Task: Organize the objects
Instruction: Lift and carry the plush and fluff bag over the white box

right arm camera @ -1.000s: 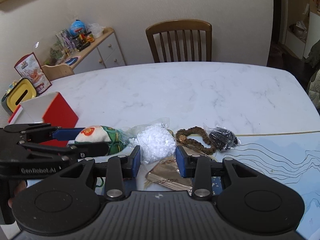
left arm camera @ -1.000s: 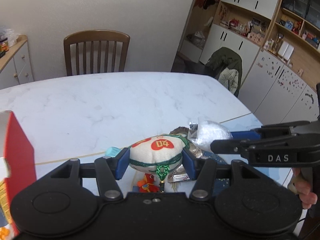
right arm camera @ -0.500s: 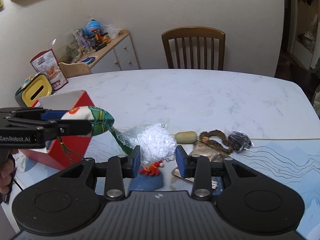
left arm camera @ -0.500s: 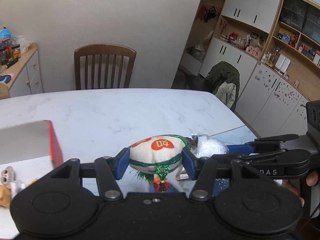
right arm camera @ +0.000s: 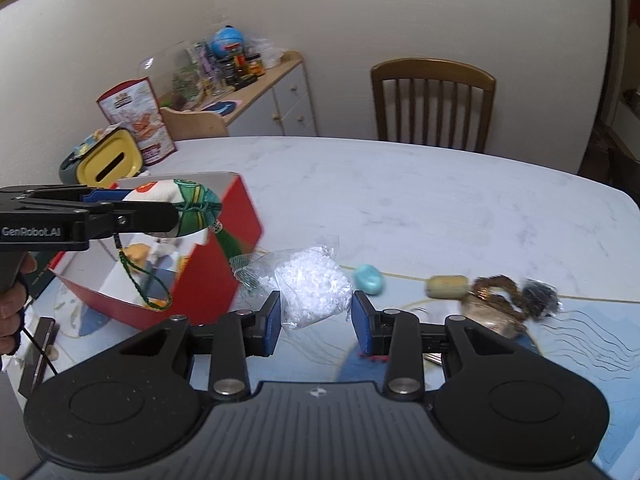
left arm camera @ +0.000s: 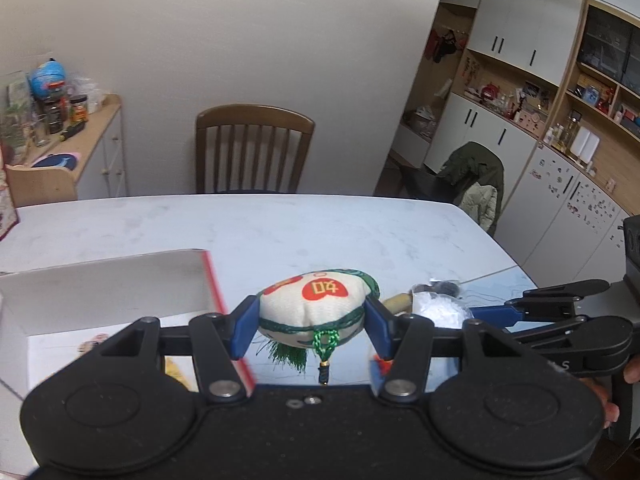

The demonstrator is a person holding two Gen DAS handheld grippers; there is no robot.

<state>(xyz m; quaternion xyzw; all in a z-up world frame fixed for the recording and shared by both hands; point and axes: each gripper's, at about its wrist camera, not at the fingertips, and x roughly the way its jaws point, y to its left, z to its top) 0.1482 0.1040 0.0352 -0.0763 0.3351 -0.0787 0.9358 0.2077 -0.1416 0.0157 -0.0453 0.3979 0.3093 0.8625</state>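
sachet (left arm camera: 316, 306): 1 | bead bag (right arm camera: 310, 286): 1 | box (right arm camera: 208, 258): 1 (red) | chair (right arm camera: 432, 106): 1 | bracelet (right arm camera: 498, 292): 1 | grippers: 2

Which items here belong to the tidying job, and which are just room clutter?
In the job:
- embroidered pouch in left gripper
- bag of white beads in right gripper
- red box
- teal piece, bead bracelet on table

Lying about:
- chair
- sideboard
- yellow tin
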